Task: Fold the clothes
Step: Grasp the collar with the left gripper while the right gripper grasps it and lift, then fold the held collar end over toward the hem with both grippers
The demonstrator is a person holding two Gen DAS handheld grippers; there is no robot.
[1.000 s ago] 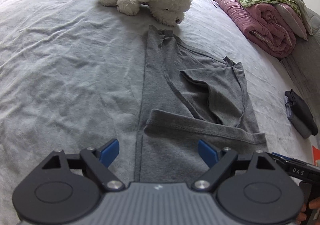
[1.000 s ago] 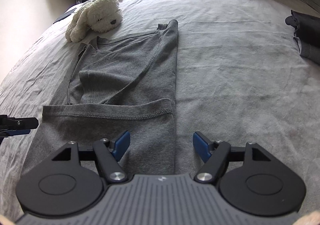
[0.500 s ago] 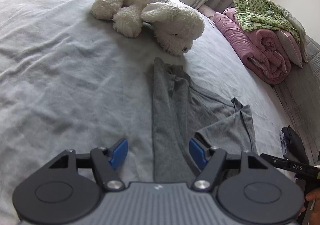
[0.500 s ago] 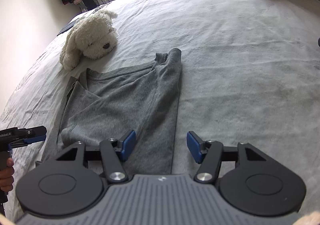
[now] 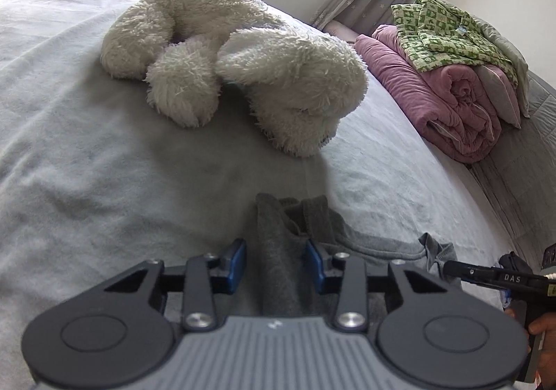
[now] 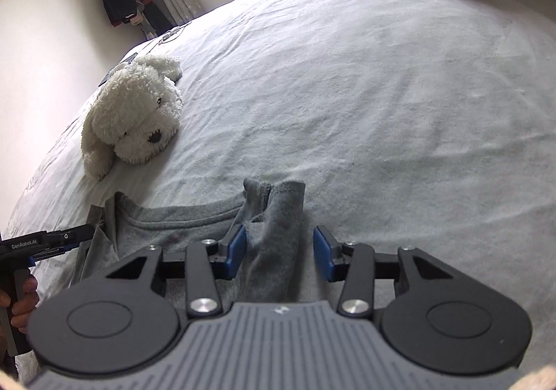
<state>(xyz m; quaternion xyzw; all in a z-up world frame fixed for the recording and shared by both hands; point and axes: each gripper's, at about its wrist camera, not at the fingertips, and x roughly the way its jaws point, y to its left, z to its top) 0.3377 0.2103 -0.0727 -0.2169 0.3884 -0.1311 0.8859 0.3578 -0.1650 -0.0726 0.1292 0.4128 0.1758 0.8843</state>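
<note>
Grey shirt [image 5: 278, 272] runs near-to-far; left gripper [image 5: 276, 263] and right gripper [image 6: 279, 251] part-open, each straddling a far shoulder edge, gripping nothing.

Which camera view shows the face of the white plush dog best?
The right wrist view: the white plush dog faces this camera, so its dark nose and one eye are plainly visible. The left wrist view shows the same toy larger, but from above and behind; its face is turned down against the bed.

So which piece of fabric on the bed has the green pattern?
The green checked garment, lying on top of the rolled pink blanket; the shirt between the fingers is plain grey.
</note>
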